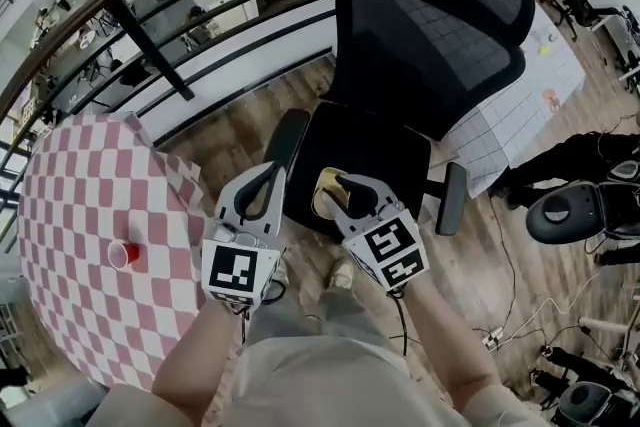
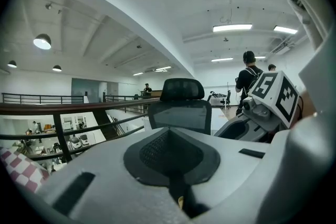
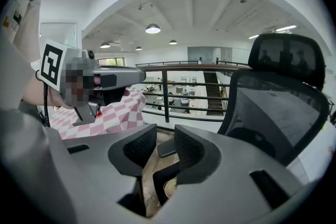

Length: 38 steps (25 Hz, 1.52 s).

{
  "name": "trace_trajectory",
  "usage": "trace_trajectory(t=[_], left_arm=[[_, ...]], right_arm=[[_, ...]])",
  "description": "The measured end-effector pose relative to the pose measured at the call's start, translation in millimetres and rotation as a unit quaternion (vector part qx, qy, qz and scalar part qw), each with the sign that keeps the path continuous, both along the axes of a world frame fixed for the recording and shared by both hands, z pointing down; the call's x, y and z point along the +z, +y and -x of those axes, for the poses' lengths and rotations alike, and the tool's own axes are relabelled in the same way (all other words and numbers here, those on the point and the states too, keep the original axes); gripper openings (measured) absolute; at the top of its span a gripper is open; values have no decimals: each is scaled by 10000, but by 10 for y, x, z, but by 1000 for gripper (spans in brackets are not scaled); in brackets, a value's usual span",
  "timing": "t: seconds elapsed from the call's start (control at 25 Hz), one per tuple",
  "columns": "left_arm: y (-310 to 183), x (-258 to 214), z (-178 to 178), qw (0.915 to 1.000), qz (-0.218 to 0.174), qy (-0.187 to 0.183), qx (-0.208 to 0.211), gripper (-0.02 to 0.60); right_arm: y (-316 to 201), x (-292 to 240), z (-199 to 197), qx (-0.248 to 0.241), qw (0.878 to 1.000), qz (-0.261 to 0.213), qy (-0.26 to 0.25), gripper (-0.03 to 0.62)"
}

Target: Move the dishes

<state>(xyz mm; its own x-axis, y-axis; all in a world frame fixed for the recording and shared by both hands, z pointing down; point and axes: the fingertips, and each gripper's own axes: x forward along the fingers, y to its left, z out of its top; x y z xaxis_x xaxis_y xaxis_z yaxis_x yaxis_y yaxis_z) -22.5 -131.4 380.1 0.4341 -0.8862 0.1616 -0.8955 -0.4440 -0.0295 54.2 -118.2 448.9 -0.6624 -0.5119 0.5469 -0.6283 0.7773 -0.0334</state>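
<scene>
Stock of the scene as I see it from my station, largest first:

1. Office chair (image 1: pixel 430 25), black mesh, centre to upper right of the head view. Its seat faces me and carries the only dish I can find.
2. Round table (image 1: pixel 90 195) under a red and white checked cloth, at the left of the frame and well apart from the chair. I count no dishes on it.
3. Left gripper (image 1: pixel 273 173), lower centre, over the chair's near edge. Its own view shows the dark pads pressed together with nothing between them.
4. Right gripper (image 1: pixel 342 185), just beside the left one and tilted down towards the seat. Its own view shows the jaws standing wide apart and holding nothing, with only floor, seat and the dish's rim in the gap.
5. Dish (image 1: pixel 322 187), cream coloured, lying on the chair seat directly below the right gripper's tips. Neither gripper grips it.
6. Red cup (image 1: pixel 124 254), small, alone on the cloth at lower left.

Progress, in my judgement: nothing moved yet. The grasp, the lift and the carry are all left to do, and the table looks the likely place for the dish, though I cannot confirm that
</scene>
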Motion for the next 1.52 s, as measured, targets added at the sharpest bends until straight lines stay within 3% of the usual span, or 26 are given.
trace_trajectory(t=[0.6,0.88,1.04,1.52], left_arm=[[160,1809,17,9923,1215,113,209,12],[202,2718,51,9811,1909,319,-9,12],[202,3162,62,9760,2161,256,-30,12],[163,4002,-93,9618,2717,329,80,12]], right_arm=[[140,1900,153,109,9937,1020,460,110],[197,2833,130,157,9861,1382,909,110],[222,3351,106,124,9814,1499,1190,110],[213,4403,-32,51,9678,1728,1829,103]])
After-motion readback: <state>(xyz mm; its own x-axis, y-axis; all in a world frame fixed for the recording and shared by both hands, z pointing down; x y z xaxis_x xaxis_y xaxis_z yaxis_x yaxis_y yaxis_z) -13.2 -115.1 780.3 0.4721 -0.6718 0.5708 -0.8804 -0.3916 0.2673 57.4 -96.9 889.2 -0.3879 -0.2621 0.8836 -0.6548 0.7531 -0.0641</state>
